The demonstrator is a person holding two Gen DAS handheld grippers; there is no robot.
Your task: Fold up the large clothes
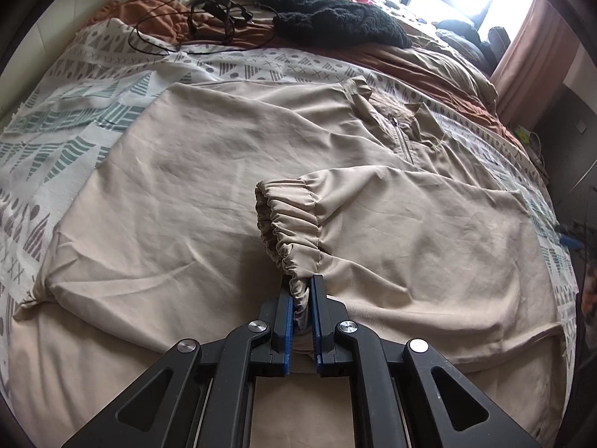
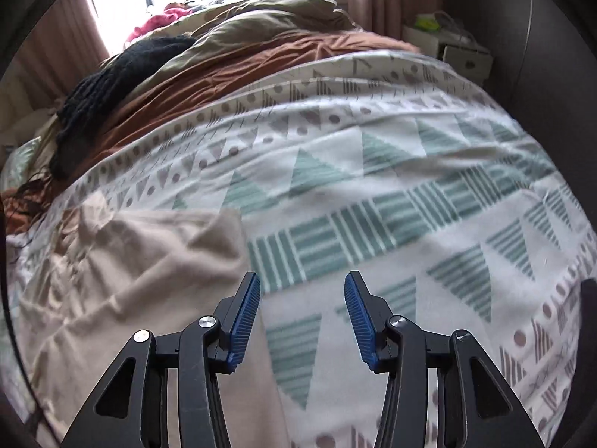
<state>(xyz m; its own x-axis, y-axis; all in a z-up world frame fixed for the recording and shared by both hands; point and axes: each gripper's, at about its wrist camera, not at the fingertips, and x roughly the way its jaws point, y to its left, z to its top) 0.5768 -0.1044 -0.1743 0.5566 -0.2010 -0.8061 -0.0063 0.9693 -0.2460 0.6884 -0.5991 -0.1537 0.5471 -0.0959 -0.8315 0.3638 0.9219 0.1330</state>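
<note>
A large beige jacket (image 1: 209,171) lies spread flat on the patterned bedspread (image 1: 74,112), with its zipped collar (image 1: 401,127) at the far right. My left gripper (image 1: 301,287) is shut on the elastic cuff (image 1: 289,224) of a sleeve and holds it over the jacket's body. My right gripper (image 2: 302,291) is open and empty above the bedspread (image 2: 373,186). The jacket's edge (image 2: 130,261) lies just left of its left finger.
A black knitted garment (image 1: 328,15) and a black cable (image 1: 194,26) lie on a rust-brown blanket (image 1: 410,56) at the far side of the bed. Pillows and a bright window are beyond. A white box (image 2: 459,52) stands beside the bed.
</note>
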